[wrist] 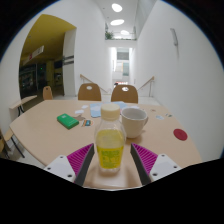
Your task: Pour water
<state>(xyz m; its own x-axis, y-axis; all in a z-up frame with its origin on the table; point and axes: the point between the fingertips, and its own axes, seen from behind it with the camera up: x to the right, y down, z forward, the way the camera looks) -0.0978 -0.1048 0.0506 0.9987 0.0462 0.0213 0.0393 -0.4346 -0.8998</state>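
Clear plastic bottle (110, 145), matt table (45, 125)

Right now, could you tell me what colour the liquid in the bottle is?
Yellow, in the bottle held between the fingers; gripper view.

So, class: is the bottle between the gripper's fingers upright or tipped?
Upright. The bottle stands vertical between the gripper fingers, white cap on top, yellowish liquid level. The cup waits beyond.

gripper (110, 160) | held level, facing fwd | fingers (76, 160) w/ magenta pads either side of bottle (110, 148) | both pads look pressed on its lower body, no gap seen | bottle upright btw them | no hand in view
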